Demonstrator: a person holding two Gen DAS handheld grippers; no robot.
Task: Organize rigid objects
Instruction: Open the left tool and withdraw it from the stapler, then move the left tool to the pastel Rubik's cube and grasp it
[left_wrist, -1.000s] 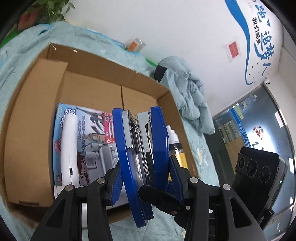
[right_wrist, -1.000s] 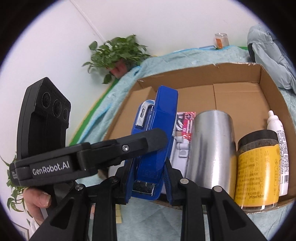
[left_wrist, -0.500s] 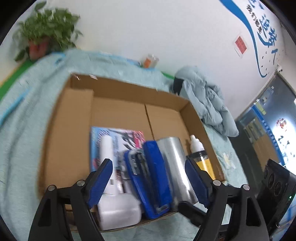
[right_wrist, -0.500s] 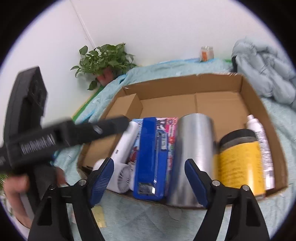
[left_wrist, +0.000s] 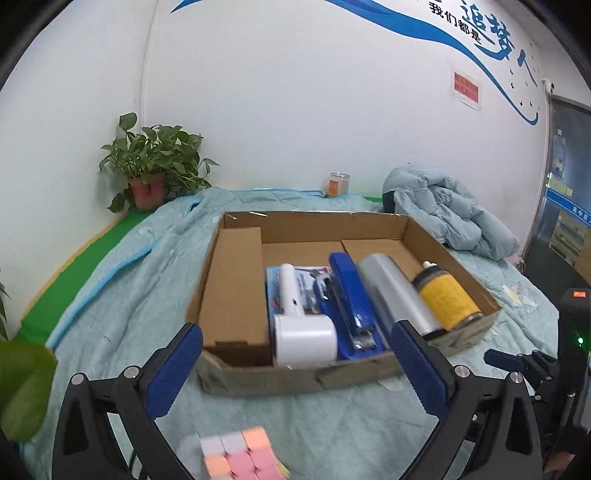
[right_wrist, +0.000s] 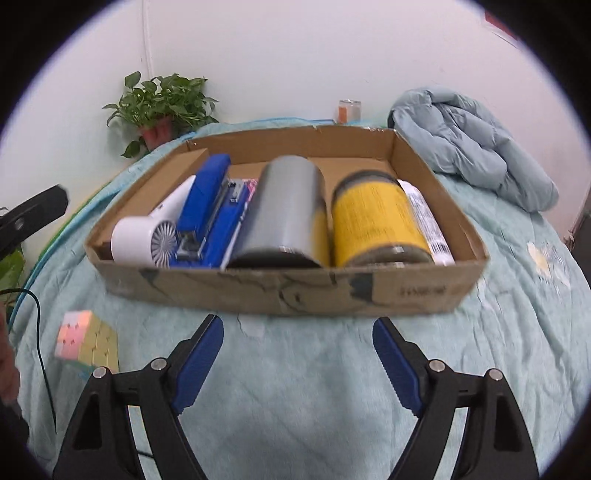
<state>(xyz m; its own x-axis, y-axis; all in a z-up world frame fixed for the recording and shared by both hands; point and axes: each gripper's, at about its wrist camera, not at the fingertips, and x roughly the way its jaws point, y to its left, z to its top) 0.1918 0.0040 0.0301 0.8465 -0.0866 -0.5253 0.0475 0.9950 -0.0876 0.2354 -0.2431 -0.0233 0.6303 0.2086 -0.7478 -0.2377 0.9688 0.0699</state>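
A: Teal quilt (right_wrist: 314, 387) covers the whole work surface, white wall behind, potted plant (left_wrist: 155, 166) in the far left corner. What's on your feeds?

B: Cardboard box (right_wrist: 280, 291) sits mid-quilt, ahead of both claws. I read the contents left to right: white handheld fan (right_wrist: 142, 238), blue stapler (right_wrist: 207, 218), steel cylinder (right_wrist: 284, 218), yellow jar (right_wrist: 376, 218), white bottle (right_wrist: 424, 225). All lying on their sides, packed side by side. Printed booklet (left_wrist: 306, 280) lies under the fan and stapler.

A: Claw state?

B: My left claw (left_wrist: 295, 369) is spread wide, nothing between the fingers. It hangs above the quilt just short of the box's near wall. My right claw (right_wrist: 297, 362) is also spread wide and empty, on the near side of the box, apart from it.

A: Anything loose outside the box?

B: Pastel puzzle cube (left_wrist: 240, 459) on the quilt. In the left view it's at the bottom edge, low between the fingers, nearer the camera than the tips. In the right view it's off to the left of the left finger, well apart, beside a black cable (right_wrist: 40, 350).

A: Background clutter?

B: Crumpled blue jacket (right_wrist: 476, 151) at the far right of the quilt, small orange-labelled jar (left_wrist: 338, 183) against the wall behind the box. Some motion blur in both views.
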